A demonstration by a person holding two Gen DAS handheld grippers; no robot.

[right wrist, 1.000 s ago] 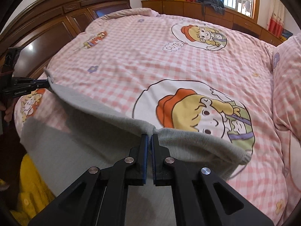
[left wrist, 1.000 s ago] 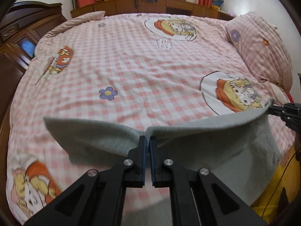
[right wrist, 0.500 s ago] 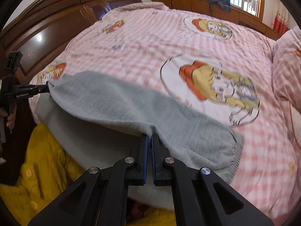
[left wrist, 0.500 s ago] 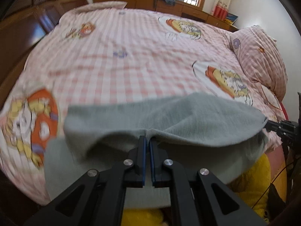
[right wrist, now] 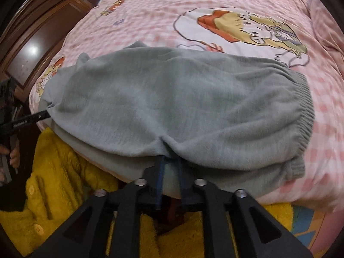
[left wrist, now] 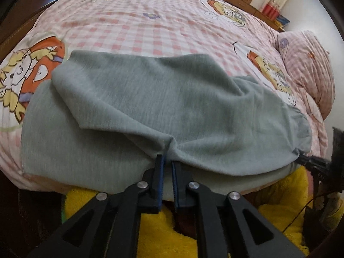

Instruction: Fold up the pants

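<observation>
two grippers have brought the far edge of the grey pants point(left wrist: 176, 99) back toward the person within the last second: a second ago the cloth hung as a raised band stretched between them over the pink checked bedspread point(left wrist: 150, 28), half a second ago it was coming down in a sagging sheet, and now the upper layer lies draped over the lower one at the near edge of the bed. nearest the lens, the left gripper point(left wrist: 167, 161) has its blue-padded jaws slightly apart, though a pinch of cloth still puckers at their tips, so the hold looks to be loosening rather than firm. the right gripper point(right wrist: 171, 159) shows a similar gap, with fabric bunched right at its tips. that reads as a fold just laid and a release beginning, though whether either has fully let go cannot be told. below both tools sits the person's fuzzy yellow garment point(right wrist: 64, 172), with a hand point(right wrist: 13, 152) on the other handle at the left of the right view. beyond the tips, the doubled pants spread away across the bed edge, ribbed waistband point(right wrist: 305, 111) to the right, the top layer slightly askew over the lower. farther off lie the cartoon prints, a matching pillow point(left wrist: 309, 68) and dark wooden furniture point(right wrist: 43, 32).
</observation>
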